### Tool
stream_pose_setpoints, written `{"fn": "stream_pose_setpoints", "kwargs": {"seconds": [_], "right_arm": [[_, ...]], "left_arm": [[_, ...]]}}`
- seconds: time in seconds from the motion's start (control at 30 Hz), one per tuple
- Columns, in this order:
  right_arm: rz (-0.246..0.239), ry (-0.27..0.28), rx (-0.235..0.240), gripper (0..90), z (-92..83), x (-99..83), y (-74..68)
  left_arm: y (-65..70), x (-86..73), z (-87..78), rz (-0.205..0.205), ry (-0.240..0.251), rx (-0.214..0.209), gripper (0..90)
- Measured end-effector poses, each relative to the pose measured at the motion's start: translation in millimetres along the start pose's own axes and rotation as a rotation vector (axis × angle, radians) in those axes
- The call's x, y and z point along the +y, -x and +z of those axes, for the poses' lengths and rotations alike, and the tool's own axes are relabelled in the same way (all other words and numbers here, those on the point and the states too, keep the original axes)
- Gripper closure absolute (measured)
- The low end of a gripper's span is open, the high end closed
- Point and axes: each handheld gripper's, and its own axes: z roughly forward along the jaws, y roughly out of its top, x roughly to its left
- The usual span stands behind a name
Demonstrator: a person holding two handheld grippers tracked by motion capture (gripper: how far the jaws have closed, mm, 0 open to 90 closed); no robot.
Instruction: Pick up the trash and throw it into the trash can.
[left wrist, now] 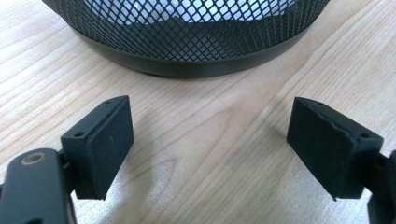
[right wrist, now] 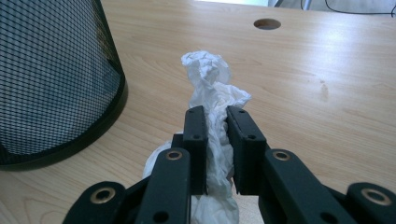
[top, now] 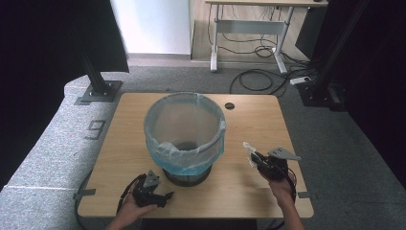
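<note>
White crumpled tissue point(right wrist: 212, 98) stands pinched between the closed jaws of the right hand-held gripper point(right wrist: 215, 140), its wadded top rising clear of the black pads point(right wrist: 243, 140) and more paper spilling below them. In the high view that right hand-held gripper point(top: 253, 158) is raised over the right part of the bench point(top: 249, 120), the tissue point(top: 249, 152) pointing toward the bin, with a grey three-cornered plate point(top: 283, 154) on top and a hand point(top: 282, 188) behind it. The left hand-held gripper point(left wrist: 210, 140) rests low near the bench's front edge, jaws spread wide with nothing between them, only bare wood grain. Its pads point(left wrist: 105, 144) face the base of a black mesh wastebasket point(left wrist: 187, 32) just ahead. Seen from above, the left hand-held gripper point(top: 165, 195) sits beside the wastebasket point(top: 186, 175), which stands mid-bench and is lined with a pale blue plastic bag point(top: 184, 129) folded over the rim. A round cable hole point(top: 230, 106) marks the bench's far side. Beyond lie grey carpet point(top: 335, 143), loose cables point(top: 258, 79) and a second desk's legs point(top: 215, 43).
</note>
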Motion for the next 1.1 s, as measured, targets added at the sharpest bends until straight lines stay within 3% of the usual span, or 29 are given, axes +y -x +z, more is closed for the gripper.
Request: {"fn": "stream_pose_setpoints", "kwargs": {"seconds": [0.5, 0.67, 1.1], "right_arm": [[0.017, 0.071, -0.002, 78.0, -24.1, 12.9, 5.0], [0.027, 0.115, 0.017, 78.0, -32.5, 21.7, 2.9], [0.009, 0.152, 0.036, 78.1, -37.5, 39.1, -6.5]], "left_arm": [[0.0, 0.0, 0.0, 0.0, 0.0, 0.0, 14.6], [0.1, 0.1, 0.0, -0.002, 0.001, -0.001, 14.6], [0.2, 0.4, 0.4, -0.003, 0.001, -0.001, 14.5]]}}
